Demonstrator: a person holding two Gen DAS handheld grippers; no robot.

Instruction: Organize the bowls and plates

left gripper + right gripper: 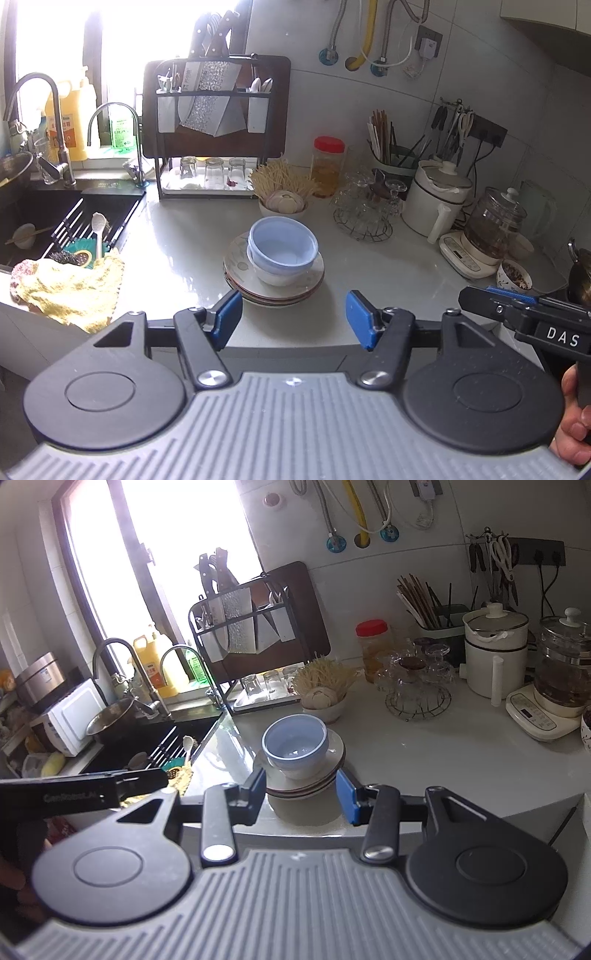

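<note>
Two views cover one pale, glossy bench (pixel 177 258) in a tiled kitchen; a bright window fills the upper left of both frames. A dark sink (pixel 44 225) at left holds a small bowl with chopsticks and a white spoon on a rack. A yellow cloth (pixel 81 284) lies at the sink's near edge.

Centre frame, a stack of plates (pixel 273 291) rests on the bench, carrying a white bowl (pixel 277 277) with a blue bowl (pixel 282 245) nested inside; the blue bowl looks empty.

Behind the stack, a small bowl (pixel 282 208) holds garlic.

The left gripper (pixel 293 319) hovers near the stack, jaws spread, holding nothing. The right gripper (pixel 301 794) likewise, jaws spread on either side of the plate rims as seen in the right wrist view; contact cannot be determined.
</note>
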